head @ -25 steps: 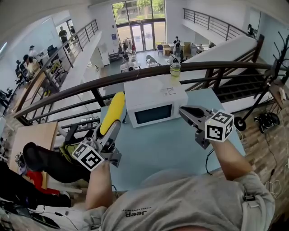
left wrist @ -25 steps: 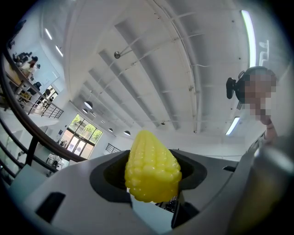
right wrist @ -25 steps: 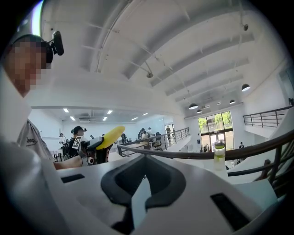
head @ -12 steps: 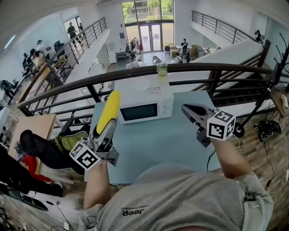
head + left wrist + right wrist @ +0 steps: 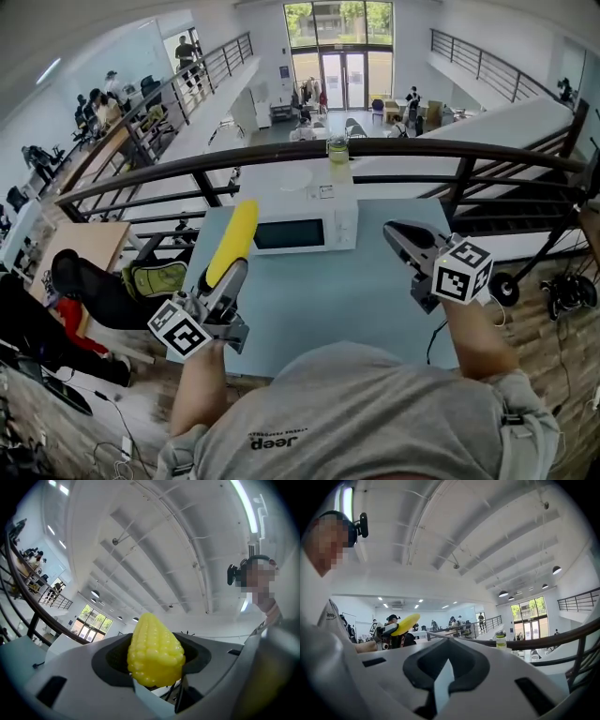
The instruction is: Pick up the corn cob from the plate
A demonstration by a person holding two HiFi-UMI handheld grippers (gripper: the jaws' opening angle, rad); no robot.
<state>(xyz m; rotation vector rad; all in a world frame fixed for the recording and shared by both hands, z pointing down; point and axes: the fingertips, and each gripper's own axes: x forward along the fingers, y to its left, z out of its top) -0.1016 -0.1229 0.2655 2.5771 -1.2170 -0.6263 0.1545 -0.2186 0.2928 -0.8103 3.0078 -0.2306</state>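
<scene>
My left gripper pinches the lower end of the yellow corn cob between its fingers. The cob is in the air, tilted up and away over the left edge of the pale blue surface. My right gripper hangs over the right side, fingers pressed together with nothing between them. Since a second ago, the white microwave has come to look smaller and farther from both grippers, and more bare surface shows in front of it. My hold on the cob is unchanged.
</scene>
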